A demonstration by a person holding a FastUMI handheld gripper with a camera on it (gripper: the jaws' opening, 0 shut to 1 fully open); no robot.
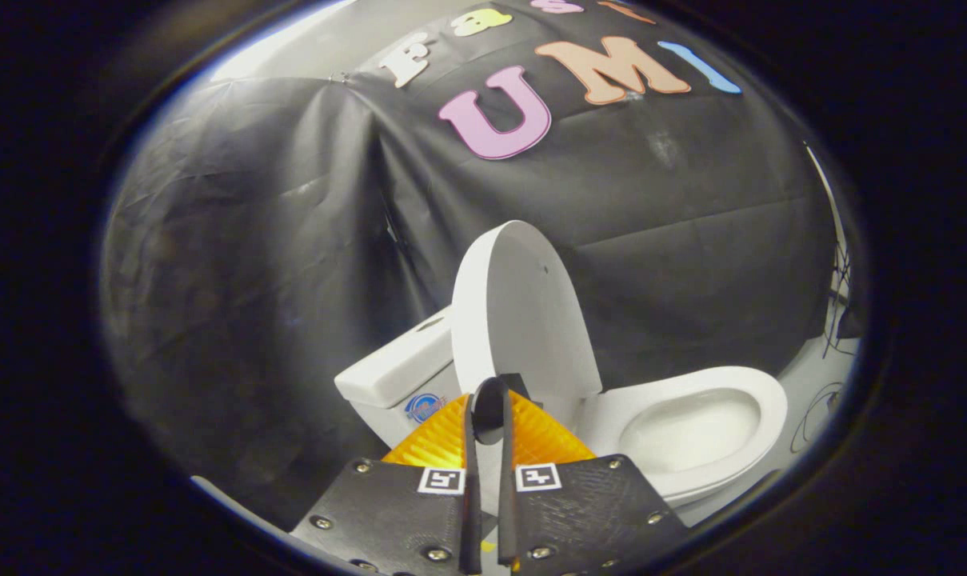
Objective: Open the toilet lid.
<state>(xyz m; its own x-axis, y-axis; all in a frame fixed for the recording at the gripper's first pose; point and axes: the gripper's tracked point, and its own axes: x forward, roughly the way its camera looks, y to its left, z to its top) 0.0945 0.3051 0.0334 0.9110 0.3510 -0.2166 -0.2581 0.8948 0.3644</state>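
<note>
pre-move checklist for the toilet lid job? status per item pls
1. Toilet lid raised: ok, it stands upright, leaning back toward the tank.
2. Bowl exposed: ok, the seat rim and basin are open to view.
3. Gripper free of the lid: cannot tell; its fingertips sit close together right at the lid's lower edge, and contact is not clear from this angle.
4. Finger gap: cannot tell; only a narrow slot shows between the fingers, with nothing visibly clamped.
5. Lid stable on its own: cannot tell from one still view.
6. Retreat path: ok, nothing shows between the fingers and the black cloth wall beside the tank.
</note>
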